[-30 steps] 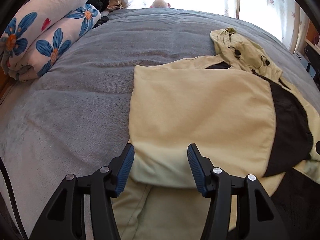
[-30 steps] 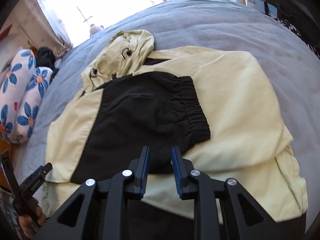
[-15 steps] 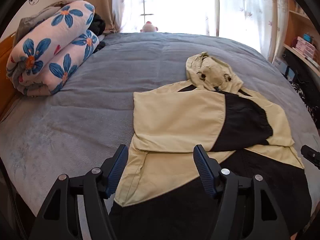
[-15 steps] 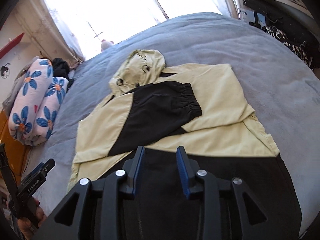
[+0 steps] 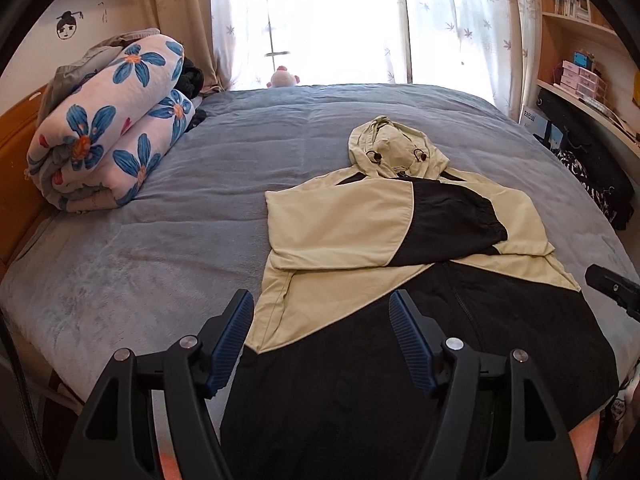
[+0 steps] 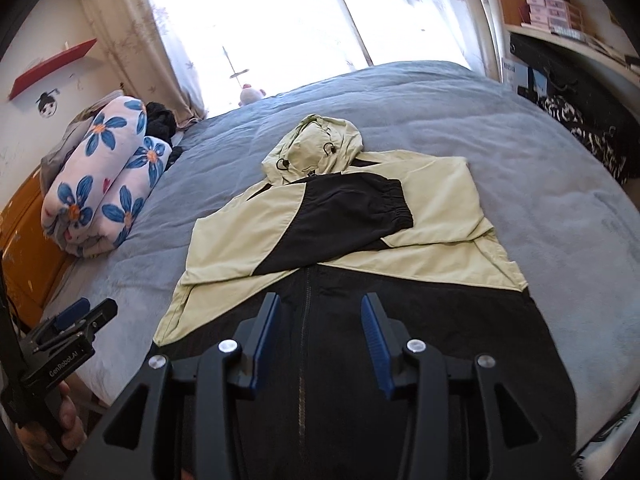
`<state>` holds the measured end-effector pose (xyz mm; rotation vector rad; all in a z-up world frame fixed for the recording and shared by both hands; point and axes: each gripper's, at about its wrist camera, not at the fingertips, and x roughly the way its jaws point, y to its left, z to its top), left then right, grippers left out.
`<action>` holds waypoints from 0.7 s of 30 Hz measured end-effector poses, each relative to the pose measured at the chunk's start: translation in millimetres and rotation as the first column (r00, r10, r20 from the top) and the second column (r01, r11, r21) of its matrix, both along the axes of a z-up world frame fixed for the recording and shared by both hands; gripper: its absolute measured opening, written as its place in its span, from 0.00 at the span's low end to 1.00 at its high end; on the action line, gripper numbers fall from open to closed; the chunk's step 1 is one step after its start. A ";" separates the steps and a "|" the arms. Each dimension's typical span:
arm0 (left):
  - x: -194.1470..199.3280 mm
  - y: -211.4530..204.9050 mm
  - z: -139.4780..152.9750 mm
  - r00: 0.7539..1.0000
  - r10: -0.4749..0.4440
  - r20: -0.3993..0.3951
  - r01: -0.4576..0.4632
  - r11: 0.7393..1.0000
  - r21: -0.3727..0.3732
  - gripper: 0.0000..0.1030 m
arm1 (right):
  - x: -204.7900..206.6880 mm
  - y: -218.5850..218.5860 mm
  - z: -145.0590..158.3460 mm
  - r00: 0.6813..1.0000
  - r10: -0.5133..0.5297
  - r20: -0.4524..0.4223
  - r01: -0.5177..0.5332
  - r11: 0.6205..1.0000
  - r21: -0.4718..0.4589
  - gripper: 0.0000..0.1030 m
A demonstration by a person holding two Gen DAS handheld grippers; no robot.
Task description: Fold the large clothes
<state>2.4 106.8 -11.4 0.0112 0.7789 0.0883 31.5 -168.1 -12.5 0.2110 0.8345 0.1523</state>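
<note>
A pale yellow and black hooded jacket lies flat on the bed, front up, with its hood towards the window. Both sleeves are folded across the chest, and the black cuffed sleeve lies on top. My left gripper hangs open above the jacket's lower left part, with nothing between its fingers. My right gripper is above the black hem by the zipper; its jaws are opening and empty. In the right wrist view, a hand holds the left gripper off the bed's near left edge.
A grey blanket covers the bed. A rolled floral quilt lies at the left against a wooden headboard. A plush toy sits by the bright window. Shelves and dark patterned fabric stand at the right.
Both grippers have drawn back and up from the folded sleeves, so the whole jacket now shows. Both pairs of jaws stand wider than before. The jacket has not moved.
</note>
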 end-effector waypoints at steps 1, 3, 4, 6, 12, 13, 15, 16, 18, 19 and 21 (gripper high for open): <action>-5.5 0.0 1.2 1.000 0.002 0.003 -0.002 1.000 0.005 0.67 | -4.9 -1.1 2.2 1.000 0.003 0.008 -0.003 1.000 -0.014 0.41; -16.1 0.9 3.0 1.000 0.004 0.005 -0.004 1.000 0.013 0.68 | -13.4 -4.0 4.8 1.000 0.005 0.018 -0.005 0.999 -0.034 0.41; -20.7 1.7 3.6 1.000 0.005 0.005 -0.005 1.000 0.013 0.68 | -18.9 -6.6 5.8 1.000 0.006 0.023 -0.005 0.999 -0.039 0.41; -29.2 3.7 3.8 1.000 0.008 0.004 -0.008 1.000 0.009 0.69 | -26.8 -11.5 5.3 1.000 0.003 0.028 -0.002 0.999 -0.042 0.41; -43.2 8.0 -3.2 1.000 0.009 -0.020 -0.008 0.999 0.031 0.70 | -45.7 -31.0 -6.7 1.000 -0.020 0.000 0.020 0.998 -0.064 0.44; -45.2 9.0 -6.1 1.000 0.007 -0.028 -0.006 0.999 0.032 0.70 | -48.1 -36.0 -10.8 1.000 -0.024 -0.015 0.023 0.997 -0.069 0.44; -47.2 10.8 -12.7 0.999 0.003 -0.049 -0.001 1.000 0.027 0.70 | -50.8 -44.6 -17.7 0.999 -0.029 -0.040 0.025 0.997 -0.078 0.44; -48.2 12.5 -16.2 0.998 0.000 -0.062 0.001 1.000 0.020 0.70 | -52.6 -51.3 -22.4 0.998 -0.034 -0.060 0.029 0.996 -0.081 0.44; -49.7 17.4 -25.2 0.996 -0.009 -0.088 0.009 1.000 0.000 0.70 | -54.9 -60.8 -28.6 0.996 -0.041 -0.081 0.034 0.996 -0.086 0.44; -50.5 20.1 -30.1 0.995 -0.013 -0.102 0.012 1.000 -0.009 0.70 | -56.1 -67.8 -33.1 0.994 -0.051 -0.097 0.042 0.995 -0.093 0.44; -51.3 24.3 -39.2 0.993 -0.009 -0.121 0.007 1.000 -0.011 0.70 | -57.3 -80.8 -41.0 0.990 -0.074 -0.123 0.062 0.993 -0.102 0.44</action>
